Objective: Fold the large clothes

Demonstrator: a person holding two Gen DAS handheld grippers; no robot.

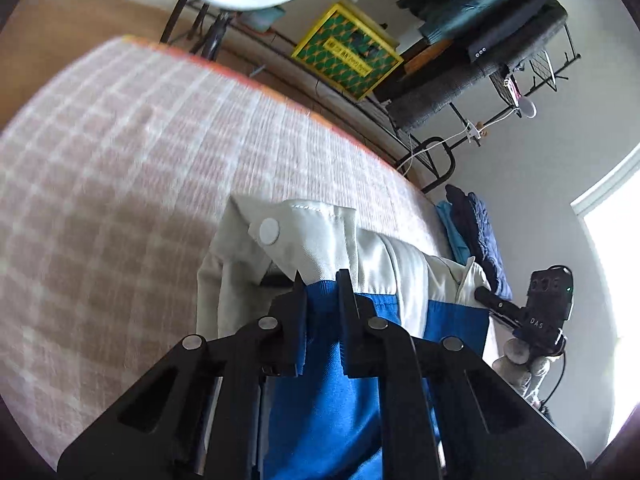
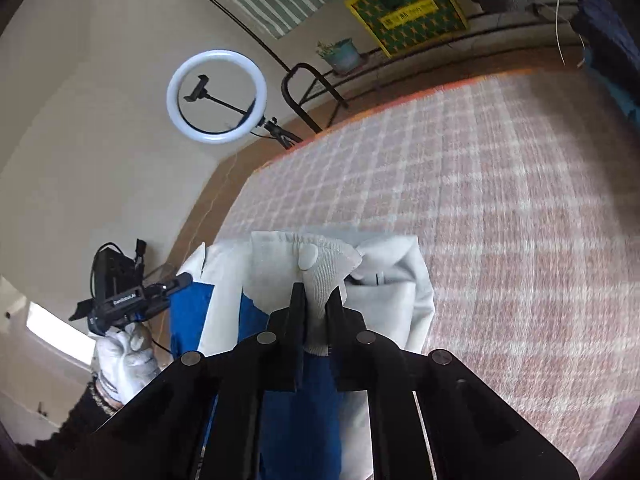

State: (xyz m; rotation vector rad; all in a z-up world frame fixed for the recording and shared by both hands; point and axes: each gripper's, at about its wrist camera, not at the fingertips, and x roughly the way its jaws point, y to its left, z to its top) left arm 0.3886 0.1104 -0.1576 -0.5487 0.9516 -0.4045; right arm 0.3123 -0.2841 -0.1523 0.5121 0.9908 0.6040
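I have the blue and grey-white garment (image 1: 320,320) pinched in both tools and held above the checked bedspread (image 1: 120,200), which blurs beneath me. My left gripper (image 1: 322,284) is closed down to a narrow gap on a blue band with pale cloth at its 12 o'clock; my right gripper (image 2: 318,292) is likewise nearly closed on a grey ribbed fold, a round white button (image 2: 309,258) just above its tips. I judge this to be the carry, with the piece about to be laid down for the fold. To do it well I would keep the two grips level and evenly apart so the held edge stays taut, lower the hanging part onto the spread first, and let go only once the cloth lies flat, since a slack middle would bunch. As for writing: in the left view the other tool at 4 o'clock shows "DAS"; in the right view the tool at 8 o'clock carries white lettering I cannot read surely. The yellow and green crate (image 2: 408,12) at 1 o'clock bears a label too small to read.
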